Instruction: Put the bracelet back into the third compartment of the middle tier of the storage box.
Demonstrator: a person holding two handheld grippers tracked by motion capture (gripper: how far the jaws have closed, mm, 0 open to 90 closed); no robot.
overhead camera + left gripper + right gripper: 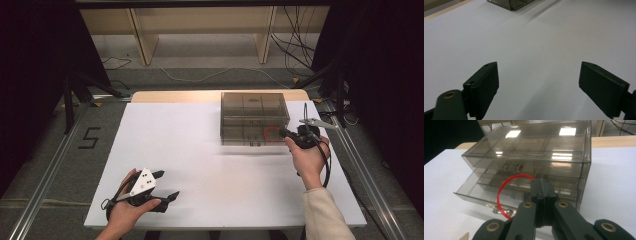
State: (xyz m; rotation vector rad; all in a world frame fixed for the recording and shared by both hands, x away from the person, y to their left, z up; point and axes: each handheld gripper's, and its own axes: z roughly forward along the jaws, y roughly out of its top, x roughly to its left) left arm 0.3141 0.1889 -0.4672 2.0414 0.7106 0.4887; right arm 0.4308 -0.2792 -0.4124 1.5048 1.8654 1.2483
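A smoke-tinted clear drawer box [254, 116] stands at the back right of the white table [175, 140]. Its lowest drawer [477, 191] is pulled out a little. My right gripper [286, 134] is at the box's front right, shut on a thin red ring [272, 134]. In the right gripper view the jaws are pressed together at their tips [541, 182], and the red ring [500, 195] curves out to the left over the pulled-out drawer. Near the front left edge my left gripper [167, 185] rests in a hand, open with nothing between its fingers [485, 82]; the box corner [511, 3] shows far ahead of it.
Metal rails run along both sides of the table. Behind it are wooden shelf legs and loose cables on the floor. A tripod stand is at the back left, and a taped figure 5 marks the floor on the left.
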